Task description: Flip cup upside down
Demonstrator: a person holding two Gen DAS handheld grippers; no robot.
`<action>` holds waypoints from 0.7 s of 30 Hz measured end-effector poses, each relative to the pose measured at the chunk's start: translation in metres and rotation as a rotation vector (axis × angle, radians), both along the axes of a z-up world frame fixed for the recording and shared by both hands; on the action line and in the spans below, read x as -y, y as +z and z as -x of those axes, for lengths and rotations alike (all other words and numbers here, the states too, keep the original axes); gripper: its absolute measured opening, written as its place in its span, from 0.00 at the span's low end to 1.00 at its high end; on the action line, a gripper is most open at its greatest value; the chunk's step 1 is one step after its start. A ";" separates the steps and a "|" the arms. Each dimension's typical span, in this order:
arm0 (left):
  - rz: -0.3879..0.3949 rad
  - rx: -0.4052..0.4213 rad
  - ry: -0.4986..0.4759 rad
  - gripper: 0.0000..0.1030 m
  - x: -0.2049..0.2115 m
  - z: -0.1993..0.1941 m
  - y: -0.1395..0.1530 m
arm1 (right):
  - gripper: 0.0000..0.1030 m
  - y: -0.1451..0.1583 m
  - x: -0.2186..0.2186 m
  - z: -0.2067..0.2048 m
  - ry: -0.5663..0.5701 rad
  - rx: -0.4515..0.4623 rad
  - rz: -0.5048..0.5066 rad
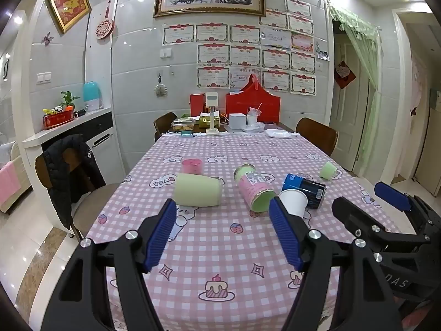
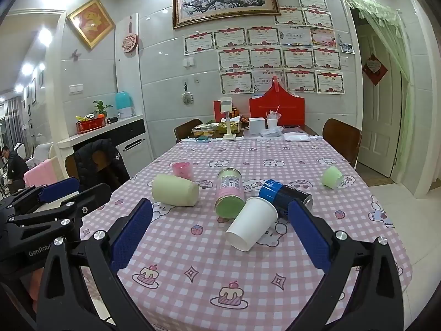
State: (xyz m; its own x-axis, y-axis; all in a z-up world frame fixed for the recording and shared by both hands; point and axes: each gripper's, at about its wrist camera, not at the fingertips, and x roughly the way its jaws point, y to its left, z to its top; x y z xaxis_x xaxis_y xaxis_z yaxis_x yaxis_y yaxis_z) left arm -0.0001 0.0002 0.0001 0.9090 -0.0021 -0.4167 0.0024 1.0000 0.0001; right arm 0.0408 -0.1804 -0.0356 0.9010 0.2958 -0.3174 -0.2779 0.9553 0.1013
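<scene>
Left gripper (image 1: 222, 233): hovering over the near edge of the table, fingers spread wide apart and gripping nothing, blue ribbed pads (image 1: 161, 234) facing each other across bare cloth.
Right gripper (image 2: 220, 237): hanging level beside the left one, also gaping wide and holding nothing; its fingers are framing the white paper cup from the near side without touching it.
White paper cup (image 2: 252, 223): lying on its side near the middle of the table, open mouth turned toward the near edge, base resting against the blue can and just beside the pink can.
Blue can (image 2: 285, 193): lying on its side toward the right edge, touching the white cup's base.
Pink can (image 2: 230, 193): lying on its side at the table's centre, green end pointing toward the near edge.
Pale green cup (image 2: 175, 190): lying on its side toward the left edge, well apart from both grippers.
Pink cup (image 2: 182, 168): standing upright just behind the pale green cup.
Small green cup (image 2: 332, 176): tipped over near the right edge, apart from the rest.
Table (image 2: 275, 262): wearing a pink checked cloth printed with cakes and strawberries, boxes and clutter crowding its far edge.
</scene>
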 end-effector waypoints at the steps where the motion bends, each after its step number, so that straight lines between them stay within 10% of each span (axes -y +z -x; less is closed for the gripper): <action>1: 0.000 0.004 0.000 0.67 0.000 0.000 0.000 | 0.92 0.000 0.000 0.000 0.000 0.000 0.001; 21: -0.003 0.000 0.001 0.67 0.000 0.000 0.000 | 0.92 0.000 0.000 -0.001 0.002 -0.002 0.001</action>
